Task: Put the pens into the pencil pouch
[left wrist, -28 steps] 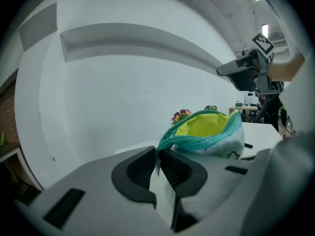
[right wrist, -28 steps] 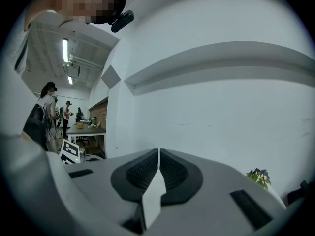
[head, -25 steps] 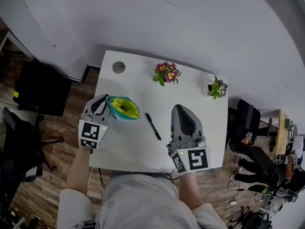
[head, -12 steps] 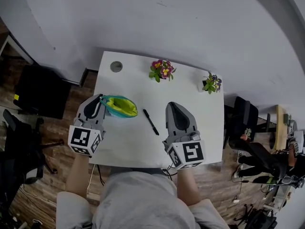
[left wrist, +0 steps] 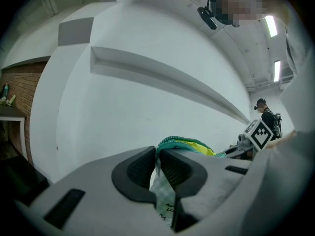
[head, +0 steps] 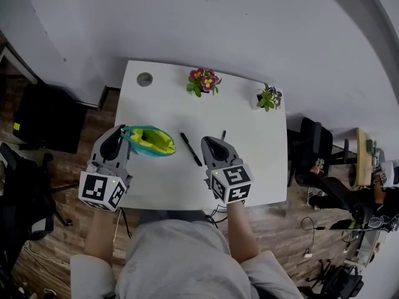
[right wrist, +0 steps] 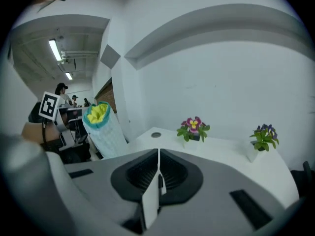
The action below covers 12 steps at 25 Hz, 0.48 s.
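My left gripper (head: pixel 123 132) is shut on the rim of the teal pencil pouch (head: pixel 149 141), holding it off the white table with its yellow-green lined mouth open. The left gripper view shows the pouch (left wrist: pixel 184 144) pinched between the pads of that gripper (left wrist: pixel 157 157). One black pen (head: pixel 191 149) lies on the table between the grippers. My right gripper (head: pixel 210 141) hangs low just right of it, shut on a second thin black pen (head: pixel 222 135) whose end shows past the tips. Seen from the right gripper (right wrist: pixel 158 167), the held pen (right wrist: pixel 158 182) sits between the pads and the pouch (right wrist: pixel 102 128) stands left.
Two small flower pots (head: pixel 202 80) (head: pixel 269 98) stand along the far side of the white table (head: pixel 255 161), and a round grey cable hole (head: pixel 144 79) is at its far left corner. Chairs and wooden floor surround the table. People sit at desks in the distance.
The right gripper has dropped lower and come left, closer to the lying pen; a pen end now shows beyond its tips. The left gripper has lifted the pouch.
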Each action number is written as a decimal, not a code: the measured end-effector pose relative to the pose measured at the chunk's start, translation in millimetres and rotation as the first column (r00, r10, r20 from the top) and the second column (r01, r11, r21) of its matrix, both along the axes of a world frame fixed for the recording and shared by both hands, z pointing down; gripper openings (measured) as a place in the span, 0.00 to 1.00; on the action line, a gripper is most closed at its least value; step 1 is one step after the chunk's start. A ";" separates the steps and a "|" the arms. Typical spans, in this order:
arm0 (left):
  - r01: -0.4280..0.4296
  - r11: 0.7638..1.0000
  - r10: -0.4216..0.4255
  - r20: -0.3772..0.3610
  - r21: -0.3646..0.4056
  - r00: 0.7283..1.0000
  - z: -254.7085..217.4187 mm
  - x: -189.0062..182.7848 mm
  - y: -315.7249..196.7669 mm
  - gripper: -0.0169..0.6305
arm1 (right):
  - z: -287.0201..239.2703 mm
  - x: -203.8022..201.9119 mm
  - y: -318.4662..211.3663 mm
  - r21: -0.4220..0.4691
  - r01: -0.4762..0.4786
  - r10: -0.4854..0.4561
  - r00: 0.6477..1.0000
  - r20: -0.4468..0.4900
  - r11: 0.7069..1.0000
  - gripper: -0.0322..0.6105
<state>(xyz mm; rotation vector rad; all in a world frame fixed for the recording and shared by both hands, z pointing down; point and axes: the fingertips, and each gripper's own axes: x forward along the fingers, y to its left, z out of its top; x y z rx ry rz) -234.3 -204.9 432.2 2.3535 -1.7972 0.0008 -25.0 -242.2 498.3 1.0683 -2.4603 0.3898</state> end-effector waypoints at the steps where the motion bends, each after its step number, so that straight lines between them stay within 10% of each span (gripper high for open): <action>1: 0.003 1.000 -0.003 -0.006 0.002 1.000 -1.0 0.6 3.0 0.11 | 9.2 -0.1 1.7 -0.025 0.008 -0.008 1.000 -0.013 1.000 0.10; 12: 0.044 0.999 -0.045 -0.052 -0.021 0.998 4.5 -1.7 30.7 0.11 | 86.0 -8.3 10.1 -0.233 0.079 -0.113 0.984 -0.137 0.969 0.10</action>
